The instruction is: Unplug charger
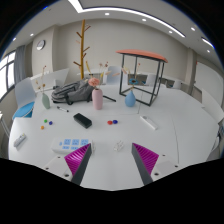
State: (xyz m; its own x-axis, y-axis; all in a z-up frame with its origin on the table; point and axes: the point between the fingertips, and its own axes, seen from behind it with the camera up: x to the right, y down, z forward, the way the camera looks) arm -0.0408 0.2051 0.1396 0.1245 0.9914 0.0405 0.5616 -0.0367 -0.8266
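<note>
Tool [111, 158]: released, magenta pads [76, 155] spread apart, nothing between them, hovering over a white surface [120, 135]. Just ahead: a small black block [82, 120], possibly the charger; cannot tell for sure. Right of it, a white box [148, 122]. Farther: pink bottle [98, 98], blue bottle [130, 99], black-framed stand [142, 75]. Beyond: wooden coat rack [83, 45].

My gripper [111, 158] showed only its two fingers. Each was a dark, nearly black wedge that tapered toward its tip, and each carried a magenta pad [76, 154] on its inner face, ribbed with fine crosswise ridges. The two fingers mirrored one another across the white table [120, 135]. No cable, screw or marking was visible on them.
</note>
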